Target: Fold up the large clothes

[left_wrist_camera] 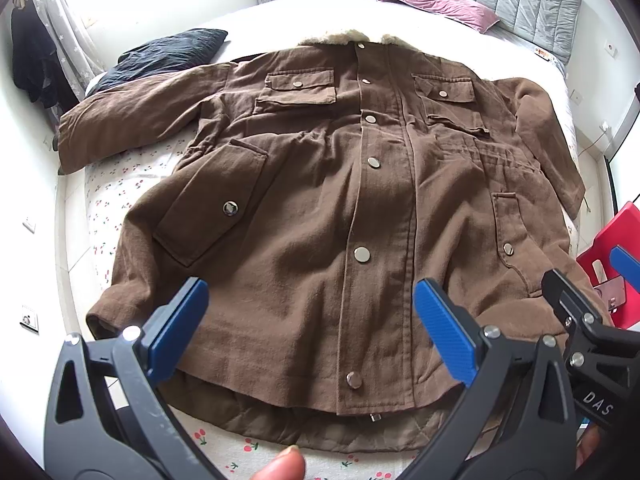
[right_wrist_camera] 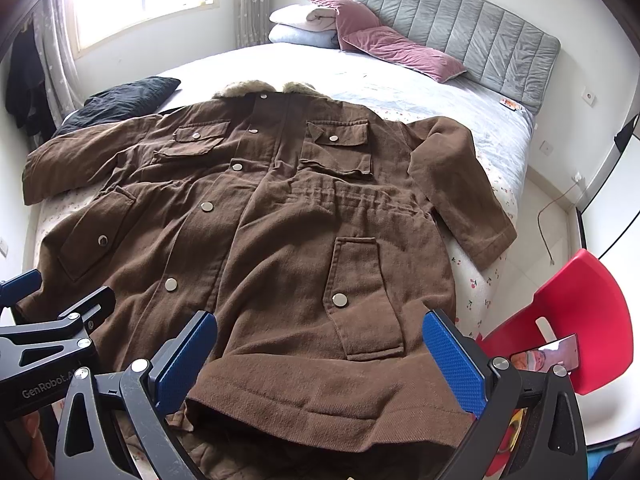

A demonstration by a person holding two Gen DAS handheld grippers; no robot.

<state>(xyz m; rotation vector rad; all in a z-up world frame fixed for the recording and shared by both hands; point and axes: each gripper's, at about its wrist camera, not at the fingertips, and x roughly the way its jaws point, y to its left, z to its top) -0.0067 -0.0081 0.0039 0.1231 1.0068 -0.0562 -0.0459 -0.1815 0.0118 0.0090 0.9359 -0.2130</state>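
Note:
A large brown coat (left_wrist_camera: pixel 320 200) (right_wrist_camera: pixel 280 240) lies flat and front-up on the bed, snapped closed, fur collar (left_wrist_camera: pixel 344 38) at the far end, both sleeves spread outward. My left gripper (left_wrist_camera: pixel 310 320) hovers open over the coat's bottom hem, left of centre, with nothing between its blue pads. Open too, my right gripper (right_wrist_camera: pixel 320 356) hangs above the hem's right corner and holds nothing. Each gripper shows at the edge of the other's view. A fingertip (left_wrist_camera: pixel 282 464) pokes in at the bottom of the left wrist view.
The bed (left_wrist_camera: pixel 120 184) has a cherry-print sheet. A dark cushion (left_wrist_camera: pixel 168 54) lies beside the left sleeve. Pink pillows (right_wrist_camera: pixel 384 48) and folded bedding lean against the grey headboard (right_wrist_camera: pixel 460 28). A red chair (right_wrist_camera: pixel 576 320) with a phone on it stands close on the right.

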